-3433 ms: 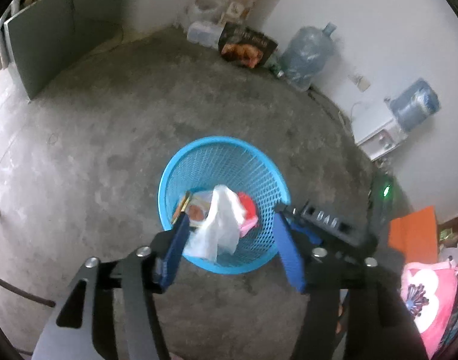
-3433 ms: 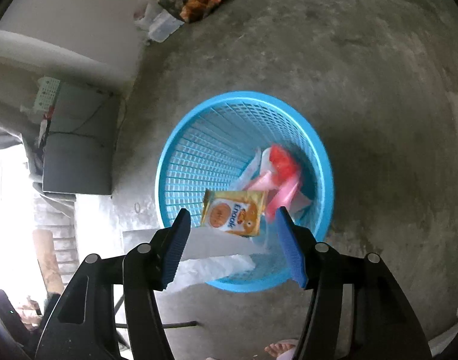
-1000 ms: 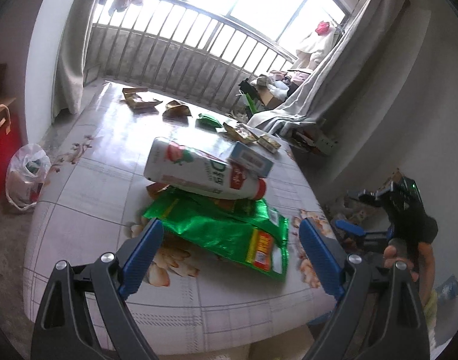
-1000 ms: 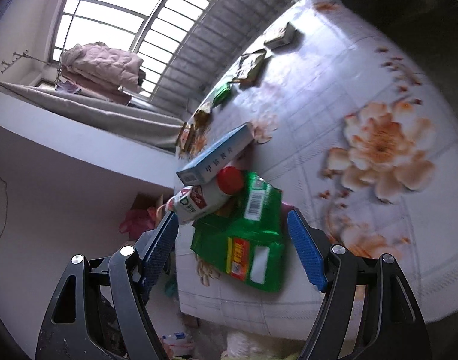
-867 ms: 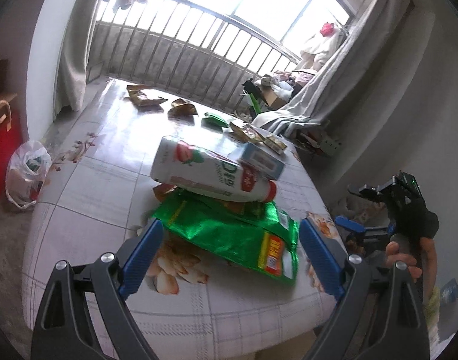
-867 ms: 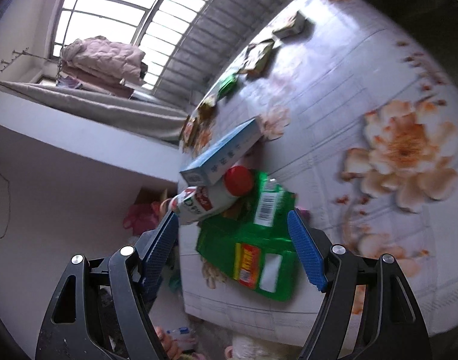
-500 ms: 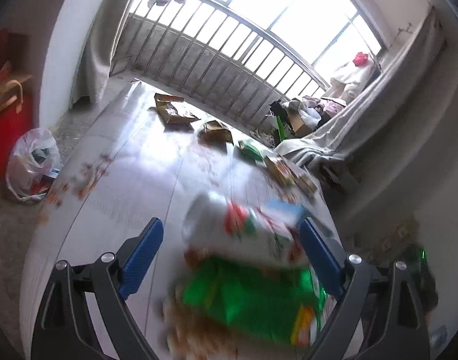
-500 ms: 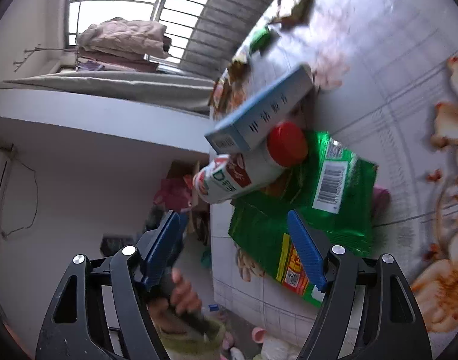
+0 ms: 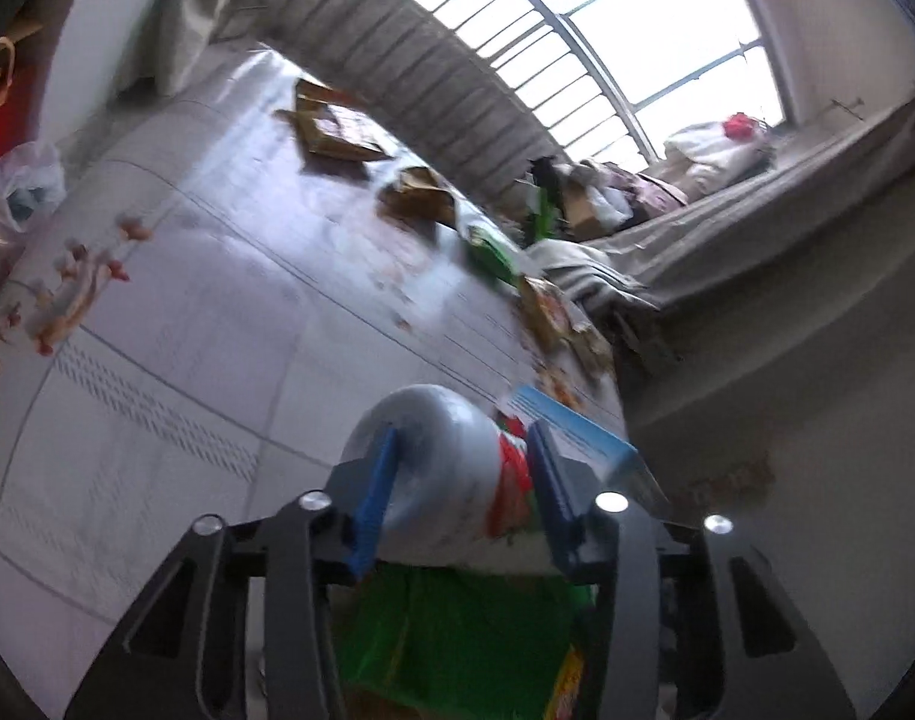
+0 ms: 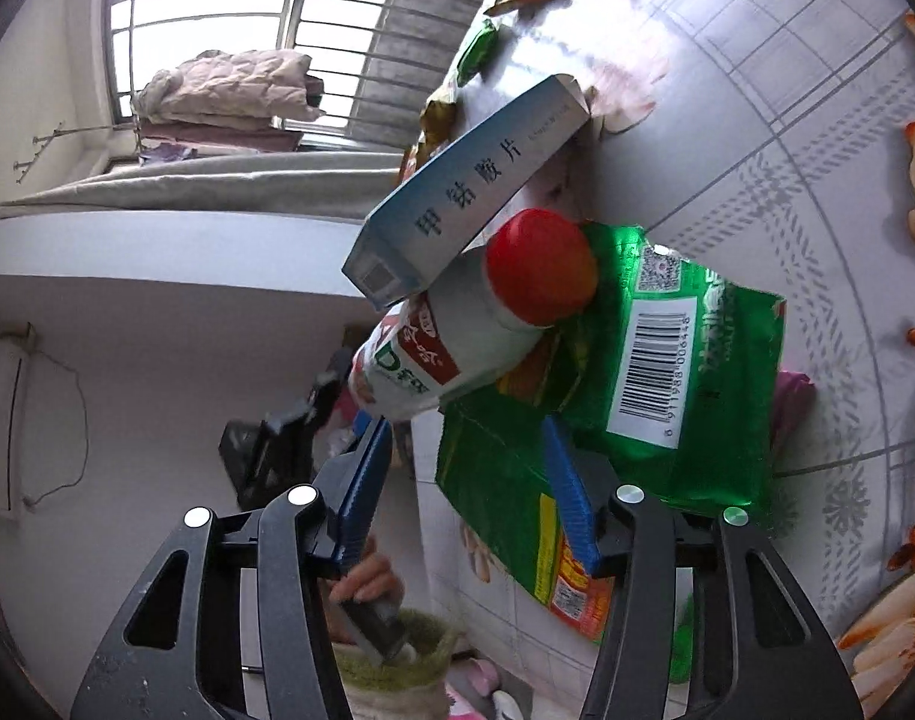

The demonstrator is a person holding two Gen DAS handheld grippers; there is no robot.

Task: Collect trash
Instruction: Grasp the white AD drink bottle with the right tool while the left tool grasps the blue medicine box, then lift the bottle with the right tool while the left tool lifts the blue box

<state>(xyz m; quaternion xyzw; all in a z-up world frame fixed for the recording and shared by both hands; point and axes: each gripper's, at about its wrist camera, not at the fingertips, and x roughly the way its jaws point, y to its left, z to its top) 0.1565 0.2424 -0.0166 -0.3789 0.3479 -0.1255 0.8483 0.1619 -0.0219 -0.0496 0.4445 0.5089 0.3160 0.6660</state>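
The left gripper (image 9: 460, 483) has just closed on the white bottle (image 9: 451, 468) lying on the green bag (image 10: 667, 372) on the desk (image 9: 175, 324). The right gripper (image 10: 463, 480), closing too, has its fingers apart around the bag's corner. Only the right view shows the bottle's red cap (image 10: 541, 267).

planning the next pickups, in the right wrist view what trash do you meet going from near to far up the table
green snack bag → white bottle with red cap → blue and white box → small green wrapper
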